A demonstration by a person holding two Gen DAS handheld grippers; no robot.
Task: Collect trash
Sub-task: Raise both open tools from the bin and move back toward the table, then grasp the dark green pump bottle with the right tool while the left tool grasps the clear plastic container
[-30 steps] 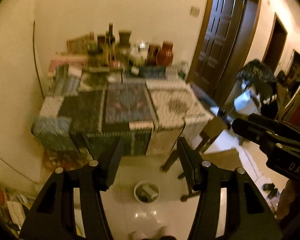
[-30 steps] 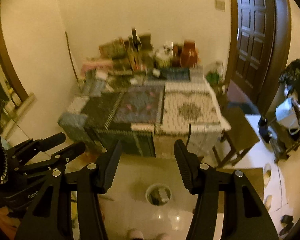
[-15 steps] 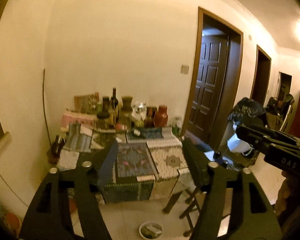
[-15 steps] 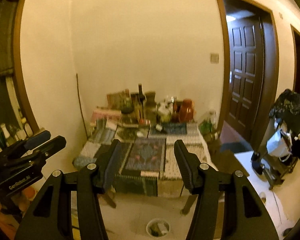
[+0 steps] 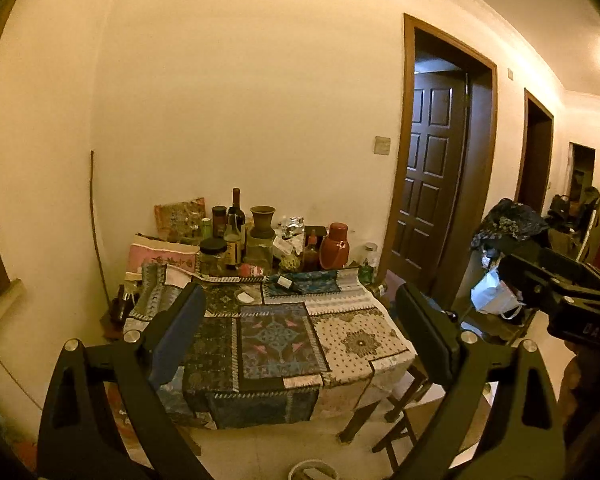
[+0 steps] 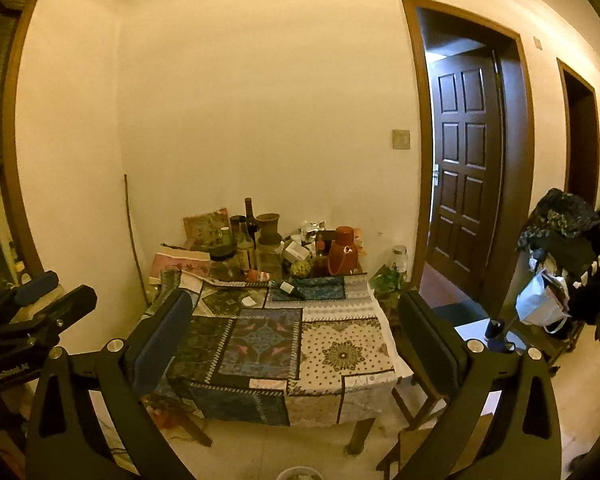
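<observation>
Cream walls point(image 5: 240, 100) fill most of both wrist views, lit a dim yellow, with a dark panelled door point(image 6: 466, 184) standing open in its brown frame on the right. Against the far wall stands a table point(image 5: 360, 344) under a patchwork cloth of blue, black and white squares. Its far edge is crowded: a wine bottle point(image 5: 237, 210), a brown vase point(image 5: 262, 222), a red thermos jug point(image 5: 334, 246), jars and crumpled packaging. A small white scrap point(image 5: 245, 298) lies on the cloth nearer the middle, and a small white box point(image 6: 287, 287) on the blue square behind it. A wooden stool point(image 5: 396, 412) sits at the table's right near corner. Farther right, a rack heaped with dark clothes point(image 6: 560, 236) carries a white plastic bag point(image 6: 538, 306).

On the tiled floor, at the bottom edge of each view, only the rim of a round waste bin point(image 5: 314, 470) shows; what lies in it cannot be made out.

Both claws are held well above the floor and short of the table. The left gripper point(image 5: 300, 340) has its jaws spreading wide, with nothing between them. The right gripper point(image 6: 296, 344) is likewise opening, empty. Each claw shows in the other's view at the side.
</observation>
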